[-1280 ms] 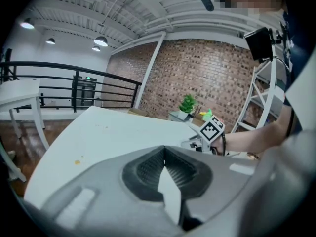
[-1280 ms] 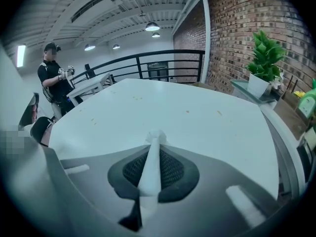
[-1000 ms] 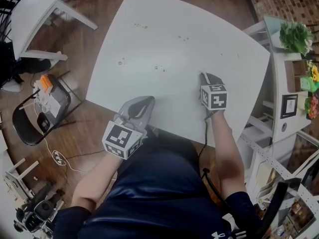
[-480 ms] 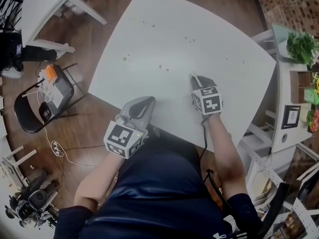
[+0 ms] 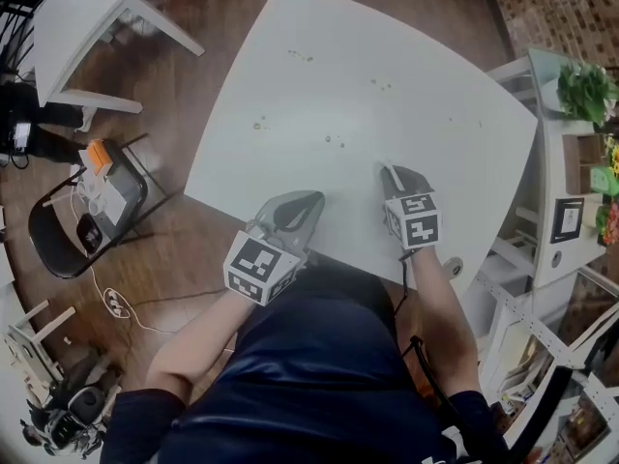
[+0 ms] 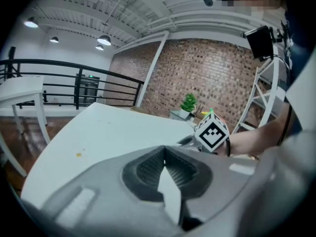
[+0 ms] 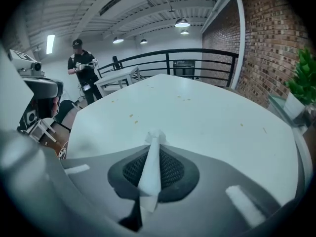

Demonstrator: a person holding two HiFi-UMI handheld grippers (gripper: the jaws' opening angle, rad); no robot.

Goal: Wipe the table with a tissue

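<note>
The white table (image 5: 416,56) carries several small brown crumbs (image 5: 334,140), also seen as specks (image 7: 131,115). My right gripper (image 5: 390,173) is tilted down over the near right part of the table, shut on a twisted white tissue (image 7: 152,167) that pokes out past its tips (image 7: 155,143). My left gripper (image 5: 311,201) rests at the table's near edge, jaws shut (image 6: 164,151). A thin white sliver shows between its pads; I cannot tell what it is. The right gripper's marker cube (image 6: 212,134) shows in the left gripper view.
A white side table (image 5: 87,17) and a black folding chair (image 5: 58,240) with gear stand on the wood floor at left. A shelf with green plants (image 5: 585,90) is at right. A person (image 7: 81,65) stands far off by a black railing (image 7: 197,58).
My right gripper has slid leftward across the table with the tissue, closer to the nearest crumbs. The left gripper has stayed at the table's near edge.
</note>
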